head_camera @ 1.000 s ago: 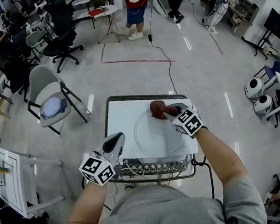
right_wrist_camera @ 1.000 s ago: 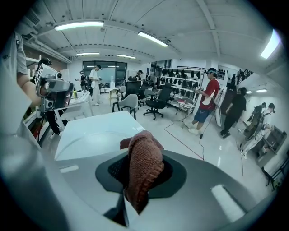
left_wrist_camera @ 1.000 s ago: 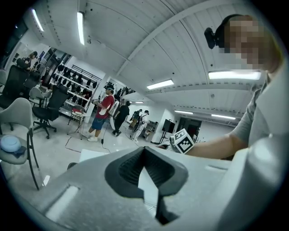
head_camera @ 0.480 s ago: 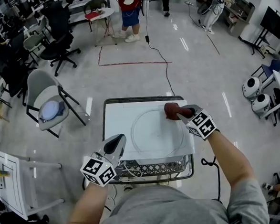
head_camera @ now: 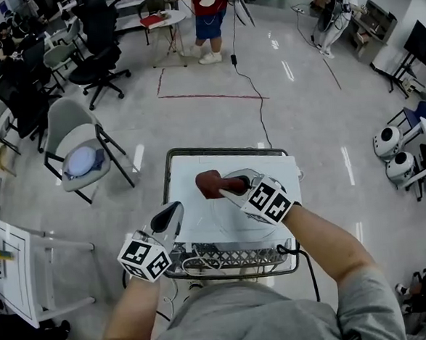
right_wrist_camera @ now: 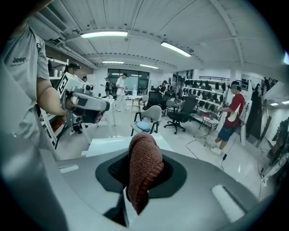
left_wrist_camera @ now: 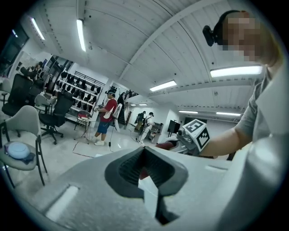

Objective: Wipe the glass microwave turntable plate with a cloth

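Lighting: bright and even, from ceiling strip lamps (right_wrist_camera: 104, 34); pale glare streaks on the floor (head_camera: 287, 69), shadows faint. Optics: strong fisheye bending throughout, black rounded corners in both gripper views, nearest foreground soft.

Plate (head_camera: 210, 218): rim faint, and its right part is covered by the right gripper (head_camera: 226, 189) and cloth (head_camera: 208, 184). Cart (head_camera: 178, 174): lower frame is hidden behind the torso (head_camera: 238, 320). In the right gripper view, the cloth masks the jaw gap. Distant persons (head_camera: 208, 13) are too small to detail.
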`<state>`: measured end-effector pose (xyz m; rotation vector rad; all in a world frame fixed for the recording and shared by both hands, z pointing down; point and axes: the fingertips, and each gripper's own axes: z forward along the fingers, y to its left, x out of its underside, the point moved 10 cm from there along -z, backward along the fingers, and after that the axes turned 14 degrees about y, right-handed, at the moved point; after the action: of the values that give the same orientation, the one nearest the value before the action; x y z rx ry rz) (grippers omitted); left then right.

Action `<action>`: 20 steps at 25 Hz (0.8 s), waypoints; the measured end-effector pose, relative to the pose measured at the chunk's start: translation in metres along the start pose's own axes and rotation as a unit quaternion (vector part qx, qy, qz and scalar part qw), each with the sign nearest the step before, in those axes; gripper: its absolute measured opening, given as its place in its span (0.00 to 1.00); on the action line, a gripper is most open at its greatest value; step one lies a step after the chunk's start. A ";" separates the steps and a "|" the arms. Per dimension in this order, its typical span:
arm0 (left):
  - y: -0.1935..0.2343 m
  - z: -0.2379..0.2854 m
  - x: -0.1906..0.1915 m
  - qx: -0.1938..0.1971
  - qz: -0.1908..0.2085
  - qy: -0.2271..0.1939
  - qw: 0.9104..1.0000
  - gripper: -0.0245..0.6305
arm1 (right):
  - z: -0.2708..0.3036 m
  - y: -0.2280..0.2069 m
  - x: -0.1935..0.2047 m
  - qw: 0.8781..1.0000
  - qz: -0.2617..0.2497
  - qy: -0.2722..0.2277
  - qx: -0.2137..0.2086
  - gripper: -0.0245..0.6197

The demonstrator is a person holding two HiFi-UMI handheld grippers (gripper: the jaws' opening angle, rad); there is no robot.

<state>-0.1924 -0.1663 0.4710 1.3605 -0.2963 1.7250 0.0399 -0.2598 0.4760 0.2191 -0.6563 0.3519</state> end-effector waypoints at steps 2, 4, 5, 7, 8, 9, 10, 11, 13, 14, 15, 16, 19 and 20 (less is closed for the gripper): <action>0.013 -0.007 0.000 -0.021 0.002 -0.001 1.000 0.04 | 0.015 0.009 -0.005 1.000 -0.018 0.012 -0.014 0.16; 0.024 -0.014 0.000 -0.036 -0.004 -0.003 0.999 0.04 | 0.026 0.015 -0.005 0.999 -0.028 0.025 -0.024 0.16; 0.028 -0.018 0.000 -0.041 -0.007 -0.005 0.999 0.04 | 0.030 0.017 -0.003 0.999 -0.030 0.030 -0.027 0.16; 0.034 -0.023 0.001 -0.047 -0.013 -0.008 0.999 0.04 | 0.035 0.018 0.000 0.998 -0.031 0.037 -0.029 0.16; 0.036 -0.024 0.002 -0.048 -0.014 -0.008 0.999 0.04 | 0.036 0.017 0.003 0.998 -0.030 0.040 -0.029 0.16; 0.036 -0.025 0.003 -0.048 -0.016 -0.008 0.999 0.04 | 0.036 0.016 0.006 0.998 -0.029 0.043 -0.028 0.16; 0.036 -0.024 0.004 -0.048 -0.017 -0.008 0.999 0.04 | 0.036 0.015 0.011 0.998 -0.028 0.046 -0.026 0.16; 0.034 -0.023 0.005 -0.046 -0.018 -0.008 0.999 0.04 | 0.034 0.013 0.016 0.998 -0.026 0.048 -0.024 0.16; 0.030 -0.018 0.006 -0.039 -0.019 -0.007 0.999 0.04 | 0.028 0.009 0.026 0.998 -0.019 0.052 -0.018 0.16; 0.028 -0.014 0.005 -0.035 -0.018 -0.006 0.999 0.04 | 0.024 0.006 0.032 0.998 -0.015 0.052 -0.015 0.16; 0.025 -0.011 0.003 -0.030 -0.017 -0.006 0.999 0.04 | 0.020 0.004 0.037 0.999 -0.010 0.052 -0.011 0.16; 0.021 -0.007 0.002 -0.025 -0.016 -0.005 1.000 0.04 | 0.015 0.001 0.042 0.999 -0.005 0.052 -0.007 0.16; 0.008 0.009 -0.004 -0.010 -0.009 -0.002 1.000 0.04 | -0.004 -0.010 0.063 0.998 0.009 0.055 0.006 0.16; 0.002 0.015 -0.006 -0.005 -0.007 -0.001 1.000 0.04 | -0.011 -0.014 0.071 0.998 0.014 0.056 0.011 0.16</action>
<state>-0.1838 -0.1807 0.4718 1.3541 -0.2957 1.7080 0.1041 -0.2518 0.5110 0.2093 -0.5449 0.3946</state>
